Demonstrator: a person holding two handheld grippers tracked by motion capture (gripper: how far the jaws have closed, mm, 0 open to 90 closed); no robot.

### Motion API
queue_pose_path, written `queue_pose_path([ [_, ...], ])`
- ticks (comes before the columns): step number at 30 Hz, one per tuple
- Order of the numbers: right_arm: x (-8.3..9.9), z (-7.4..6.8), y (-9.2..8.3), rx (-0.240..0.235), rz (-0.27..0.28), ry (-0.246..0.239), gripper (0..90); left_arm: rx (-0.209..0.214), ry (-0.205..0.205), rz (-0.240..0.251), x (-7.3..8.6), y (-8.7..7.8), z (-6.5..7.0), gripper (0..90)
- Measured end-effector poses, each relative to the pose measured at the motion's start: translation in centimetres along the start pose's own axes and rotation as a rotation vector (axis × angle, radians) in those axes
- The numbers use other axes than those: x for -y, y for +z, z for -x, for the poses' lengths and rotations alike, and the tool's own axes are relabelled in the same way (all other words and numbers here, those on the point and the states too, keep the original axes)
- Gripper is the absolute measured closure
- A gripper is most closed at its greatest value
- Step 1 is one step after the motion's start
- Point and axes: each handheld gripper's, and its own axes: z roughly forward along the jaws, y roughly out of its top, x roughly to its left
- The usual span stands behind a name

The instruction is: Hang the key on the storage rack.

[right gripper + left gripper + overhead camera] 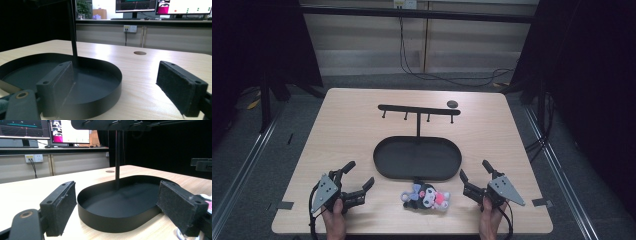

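Note:
A small plush toy (427, 196) with a black head and pink body lies on the wooden table near its front edge. Behind it stands a black oval tray (422, 160) with an upright post and a crossbar (418, 109) that carries several hooks. My left gripper (361, 173) rests open to the left of the toy, with nothing between its pads. My right gripper (473, 169) rests open to the toy's right, also with nothing in it. The left gripper (117, 202) faces the tray (110, 220). The right gripper (115, 80) has the tray (100, 100) on its left.
The table (352, 130) has a round dark hole (452, 104) at the back right, behind the crossbar. Tape marks sit at its front corners. Dark curtains, metal floor rails and cables surround it. Monitors stand on a far desk (160, 7).

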Motion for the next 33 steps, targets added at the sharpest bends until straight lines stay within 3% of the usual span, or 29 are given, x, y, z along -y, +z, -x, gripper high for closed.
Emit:
queue_pose_path([
  [6,-0.1,-0.1,0.3,0.006,-0.032,-0.006,13.2,0.002,0.0,0.0,0.0,0.0,0.0,15.5],
  [8,-0.2,-0.1,0.5,0.055,-0.053,0.012,13.6,0.001,0.0,0.0,0.0,0.0,0.0,15.5],
  [9,-0.2,-0.1,0.5,0.055,-0.053,0.012,13.6,0.0,0.0,0.0,0.0,0.0,0.0,15.5],
  [10,-0.3,0.0,0.9,0.103,-0.092,0.032,15.0,-0.009,-0.001,0.001,0.0,0.0,0.0,15.5],
  [11,-0.3,0.0,0.9,0.103,-0.092,0.032,15.0,-0.009,-0.001,0.001,0.0,0.0,0.0,15.5],
  [12,-0.5,-0.1,1.3,0.084,-0.191,0.055,16.0,-0.009,0.0,0.0,0.0,0.0,0.0,15.5],
  [13,-0.6,-0.2,1.5,0.057,-0.233,0.042,16.0,-0.008,0.0,0.001,0.0,0.0,0.0,15.5],
  [14,-0.6,-0.2,1.5,0.057,-0.233,0.042,16.0,-0.008,0.0,0.001,0.0,0.0,0.0,15.5],
  [15,-0.6,-0.8,1.4,0.037,-0.221,-0.013,21.5,-0.008,0.001,0.002,0.0,0.0,0.0,15.5],
  [17,-0.7,-1.1,1.2,0.031,-0.198,-0.033,22.1,-0.007,0.001,0.002,0.0,0.0,0.0,15.5],
  [26,-1.4,-1.1,1.3,-0.068,-0.246,0.013,26.9,0.0,-0.004,0.0,0.0,0.0,0.0,15.5],
  [27,-1.8,-1.2,1.3,-0.116,-0.259,0.029,28.8,0.001,-0.003,-0.001,0.0,0.0,0.0,15.5],
  [28,-1.8,-1.2,1.3,-0.116,-0.259,0.029,28.8,0.001,-0.003,-0.001,0.0,0.0,0.0,15.5],
  [33,-3.3,-1.8,1.3,-0.212,-0.287,0.044,30.7,0.002,-0.006,0.0,0.0,0.0,0.0,15.5],
])
